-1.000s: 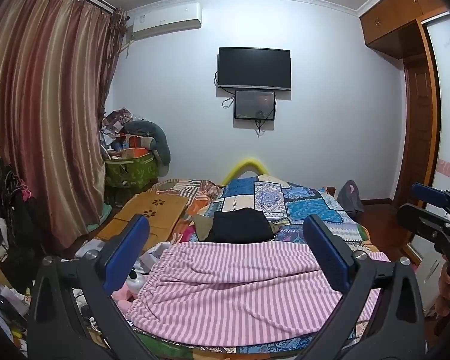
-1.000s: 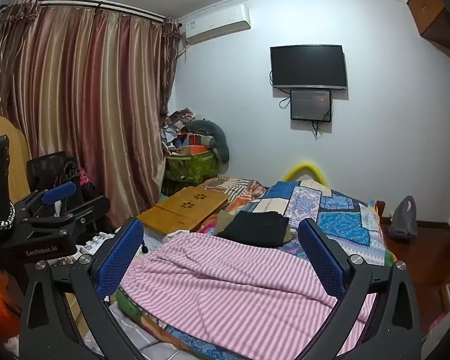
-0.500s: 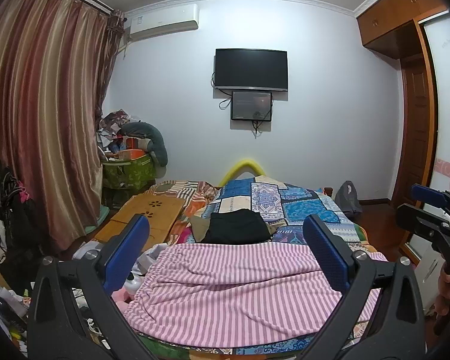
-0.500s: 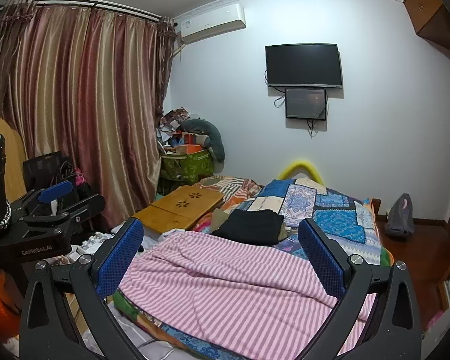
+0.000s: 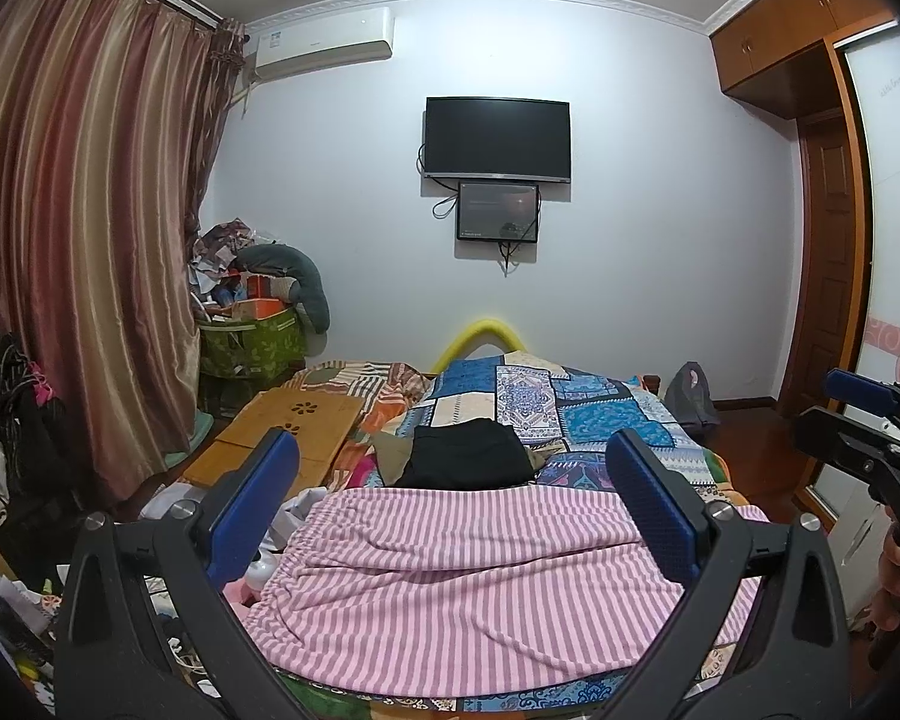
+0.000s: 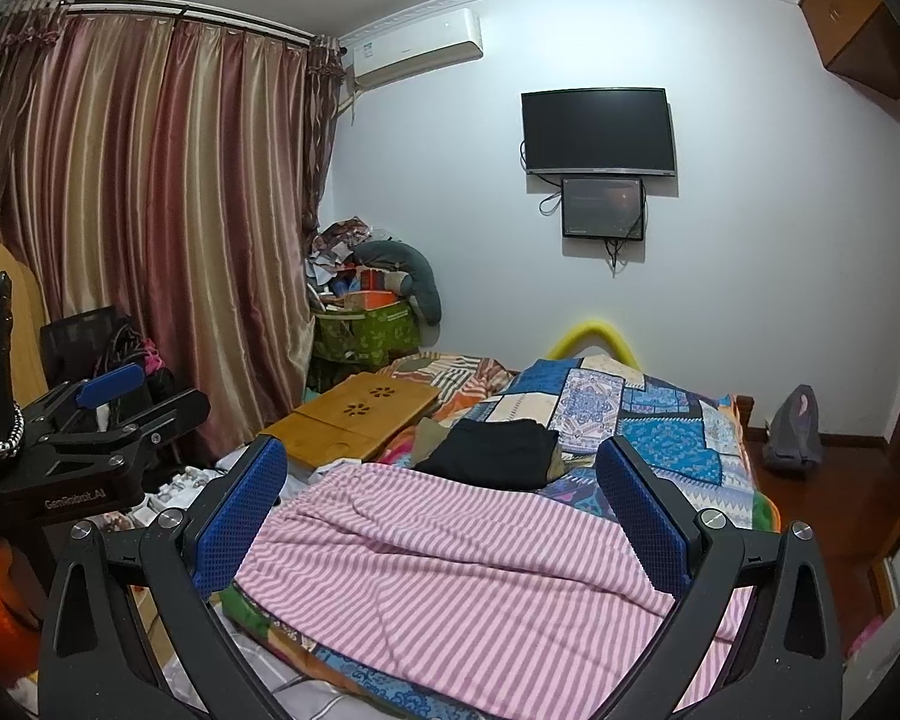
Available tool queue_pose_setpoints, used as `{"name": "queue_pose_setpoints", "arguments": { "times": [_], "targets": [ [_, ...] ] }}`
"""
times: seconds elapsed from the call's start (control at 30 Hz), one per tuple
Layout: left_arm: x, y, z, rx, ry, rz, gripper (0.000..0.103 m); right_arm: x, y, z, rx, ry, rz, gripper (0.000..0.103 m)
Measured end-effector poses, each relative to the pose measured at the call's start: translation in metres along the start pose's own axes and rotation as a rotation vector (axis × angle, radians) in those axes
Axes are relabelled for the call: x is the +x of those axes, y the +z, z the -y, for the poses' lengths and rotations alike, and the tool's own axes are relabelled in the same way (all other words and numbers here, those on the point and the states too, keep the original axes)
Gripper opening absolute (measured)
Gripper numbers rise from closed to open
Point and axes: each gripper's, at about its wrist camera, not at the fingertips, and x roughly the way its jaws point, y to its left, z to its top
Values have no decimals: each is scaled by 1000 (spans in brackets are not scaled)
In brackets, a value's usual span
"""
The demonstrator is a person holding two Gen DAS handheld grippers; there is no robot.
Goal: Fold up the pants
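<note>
left wrist view
- left gripper (image 5: 450, 510): black frame with blue padded fingers, jaws spread wide, nothing between them; it hung above the near end of the bed.
- pants: pink-and-white striped pants (image 5: 468, 582) lay flat across the near part of the bed, gathered waistband toward the left, cloth rumpled in shallow folds, not touched by either finger.
- bed: patchwork quilt in blue, cream and orange (image 5: 594, 414) lay under the pants and ran on to the far wall.
- other clothing: a folded black garment (image 5: 465, 459) sat on the quilt just beyond the pants, over a khaki piece.
- right gripper (image 5: 870, 420): seen at the right edge, black with a blue pad, well apart from the pants; its jaw state could not be told from here.
- surroundings: dark wall-mounted television (image 5: 497, 139) on the far wall; striped red-gold curtain (image 5: 84, 240) at left; light wooden lap table (image 5: 288, 438) beside the bed.

right wrist view
- right gripper (image 6: 444, 516): jaws released and wide apart, empty, raised over the pants (image 6: 450, 588).
- pants position: spread on the quilt (image 6: 660, 420) near the bed's foot edge, one side draped toward the lower right.
- left gripper (image 6: 120, 408): at the left edge, off the bed's side, clear of the cloth.
- black garment (image 6: 492, 447): beyond the pants, near the lap table (image 6: 360, 420).
</note>
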Motion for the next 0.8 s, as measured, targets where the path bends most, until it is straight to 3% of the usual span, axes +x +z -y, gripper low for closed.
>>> {"name": "queue_pose_setpoints", "arguments": {
  "times": [0.8],
  "targets": [
    [-4,3,3,2,-1,16,103,-2,0,-1,7,6,1,103]
  ]
}}
